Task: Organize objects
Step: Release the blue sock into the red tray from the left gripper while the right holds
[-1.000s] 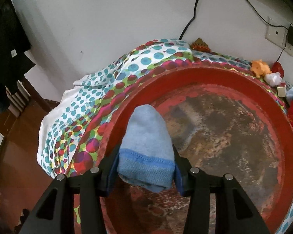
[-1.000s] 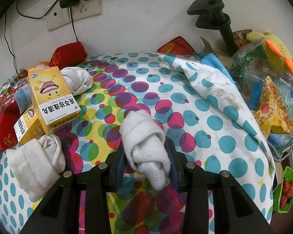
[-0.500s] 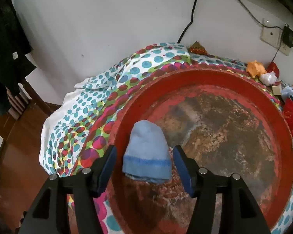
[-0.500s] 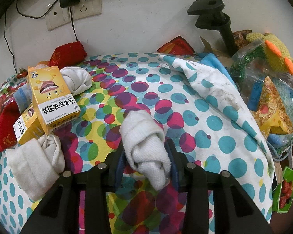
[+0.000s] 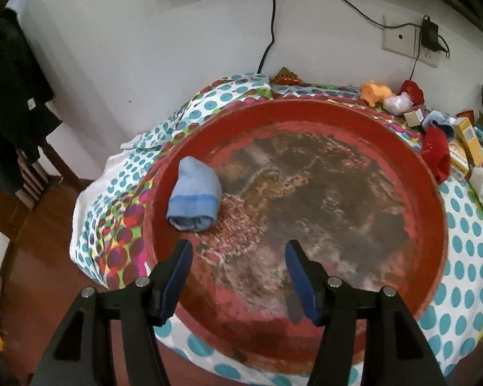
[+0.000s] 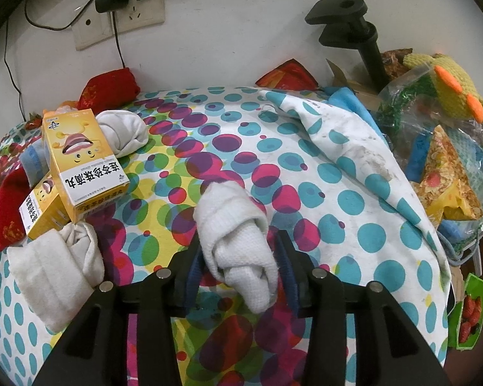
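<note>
A rolled blue sock lies inside the big red tray, near its left rim. My left gripper is open and empty, pulled back from the sock above the tray's near side. My right gripper is shut on a rolled white sock over the dotted tablecloth. Two more white sock rolls lie at the left, one near and one farther back. Two yellow boxes lean between them.
Red socks and a red pouch lie at the left. A black clamp stand, a plastic bag and a knitted toy crowd the right edge. The wall socket is behind. The floor drops off left of the tray.
My left gripper opened, let the blue sock go into the tray and drew back and up. The right gripper has stayed still with the white sock.
</note>
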Demonstrator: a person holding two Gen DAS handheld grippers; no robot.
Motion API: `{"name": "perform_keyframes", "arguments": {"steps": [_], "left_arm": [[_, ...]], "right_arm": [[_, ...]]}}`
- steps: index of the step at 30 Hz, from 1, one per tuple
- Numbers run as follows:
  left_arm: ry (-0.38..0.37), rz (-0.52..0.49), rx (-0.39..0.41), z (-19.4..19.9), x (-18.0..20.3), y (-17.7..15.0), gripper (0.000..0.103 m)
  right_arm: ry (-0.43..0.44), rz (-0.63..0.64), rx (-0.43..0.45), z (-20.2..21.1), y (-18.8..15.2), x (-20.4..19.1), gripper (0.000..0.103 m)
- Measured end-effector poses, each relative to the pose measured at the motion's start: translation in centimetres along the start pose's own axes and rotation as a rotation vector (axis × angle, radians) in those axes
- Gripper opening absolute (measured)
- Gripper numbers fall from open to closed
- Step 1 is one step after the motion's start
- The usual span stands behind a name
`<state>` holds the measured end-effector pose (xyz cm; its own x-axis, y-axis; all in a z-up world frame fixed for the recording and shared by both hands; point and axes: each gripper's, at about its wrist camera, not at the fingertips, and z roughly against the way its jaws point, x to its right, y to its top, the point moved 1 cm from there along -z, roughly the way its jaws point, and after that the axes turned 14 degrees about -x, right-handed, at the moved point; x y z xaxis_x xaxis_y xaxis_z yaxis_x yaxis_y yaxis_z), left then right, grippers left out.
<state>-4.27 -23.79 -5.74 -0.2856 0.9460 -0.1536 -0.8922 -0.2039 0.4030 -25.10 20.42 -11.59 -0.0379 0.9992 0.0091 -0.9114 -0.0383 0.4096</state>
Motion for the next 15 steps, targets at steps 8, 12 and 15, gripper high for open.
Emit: {"name": "perform_keyframes", "arguments": {"steps": [8, 12, 15], "left_arm": [[-0.066, -0.005, -0.038, 0.3, -0.4, -2.1, 0.061], [-0.093, 0.039, -0.032, 0.7, -2.0, -2.3, 0.061], [-0.087, 0.051, -0.033, 1.1, -2.8, -2.2, 0.061]], "right_arm": [[0.0, 0.0, 0.0, 0.0, 0.0, 0.0, 0.043], [-0.003, -0.002, -0.001, 0.0, 0.0, -0.5, 0.043], [-0.008, -0.002, -0.001, 0.0, 0.0, -0.4, 0.043]]}}
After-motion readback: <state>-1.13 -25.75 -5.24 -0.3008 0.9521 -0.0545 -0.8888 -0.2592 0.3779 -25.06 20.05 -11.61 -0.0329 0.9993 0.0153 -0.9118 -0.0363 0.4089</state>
